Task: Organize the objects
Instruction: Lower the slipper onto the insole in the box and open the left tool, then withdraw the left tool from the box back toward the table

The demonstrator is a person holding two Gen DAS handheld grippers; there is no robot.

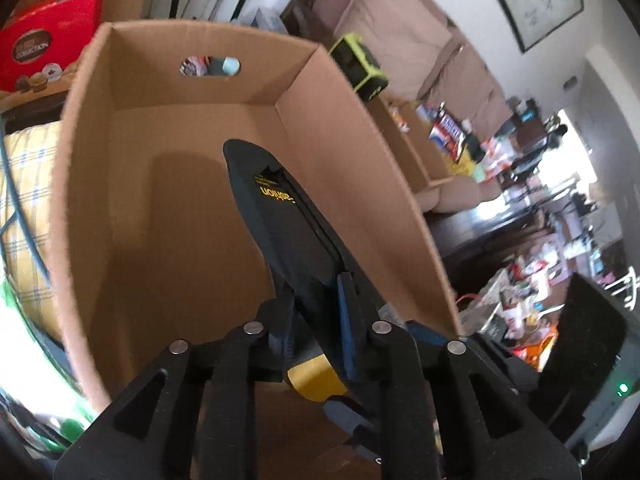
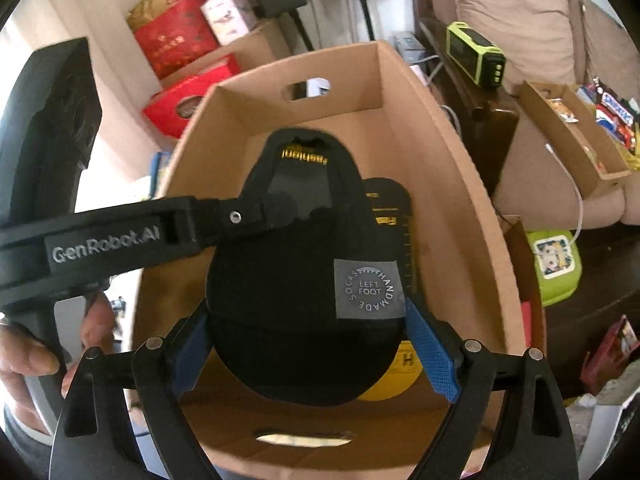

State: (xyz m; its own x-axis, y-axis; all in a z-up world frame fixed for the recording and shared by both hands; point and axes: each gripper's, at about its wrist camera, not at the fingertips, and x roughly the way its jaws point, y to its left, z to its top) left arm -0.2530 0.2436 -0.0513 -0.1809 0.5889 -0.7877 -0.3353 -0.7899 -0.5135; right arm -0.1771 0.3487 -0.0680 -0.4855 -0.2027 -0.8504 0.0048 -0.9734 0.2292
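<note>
A pair of black socks on a black-and-yellow card [image 2: 308,280], with a grey "LEFT FOOT" label [image 2: 366,288], hangs over an open cardboard box [image 2: 460,216]. My left gripper [image 1: 316,312] is shut on the socks' edge [image 1: 288,216] and enters the right wrist view from the left [image 2: 264,212]. My right gripper [image 2: 312,344] has its blue pads [image 2: 434,356] spread wide on either side of the socks, which lie between them. The box [image 1: 132,208] looks bare inside under the socks.
Red gift boxes [image 2: 176,44] stand behind the box. A green-and-black speaker [image 2: 476,54] sits on a dark table at the right. A beige sofa [image 2: 516,20] holds a cardboard tray of snacks [image 2: 568,132]. A green case [image 2: 556,264] lies at the right.
</note>
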